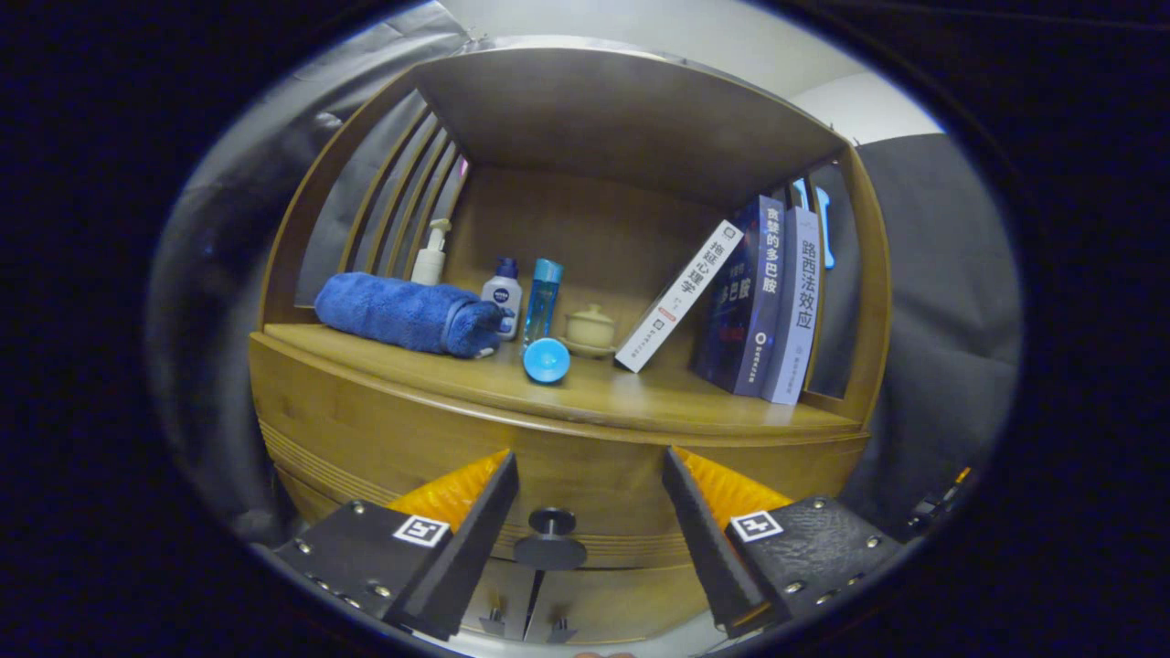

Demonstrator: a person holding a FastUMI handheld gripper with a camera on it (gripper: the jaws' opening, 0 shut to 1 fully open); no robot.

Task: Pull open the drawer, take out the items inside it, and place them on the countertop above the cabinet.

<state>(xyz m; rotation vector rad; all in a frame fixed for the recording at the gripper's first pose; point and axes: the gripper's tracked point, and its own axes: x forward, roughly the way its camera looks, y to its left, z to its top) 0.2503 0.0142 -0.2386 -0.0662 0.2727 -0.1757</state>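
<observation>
A: What sits on the countertop (640, 402), from the left?

B: A rolled blue towel (411, 315), with a pump bottle (430, 256) behind it. Then a small white bottle (502, 294), a tall blue bottle (542, 302), a blue ball (547, 360) near the front edge, and a lidded cup (590, 327). A white book (678, 296) leans against two upright books (772, 302).

A: And the drawer (585, 493)?

B: Closed, just under the countertop. Its dark round knob (551, 523) lies between the fingers.

A: The gripper (590, 475)?

B: Wide open, holding nothing; the fingers stand one on each side of the knob, not touching it.
</observation>
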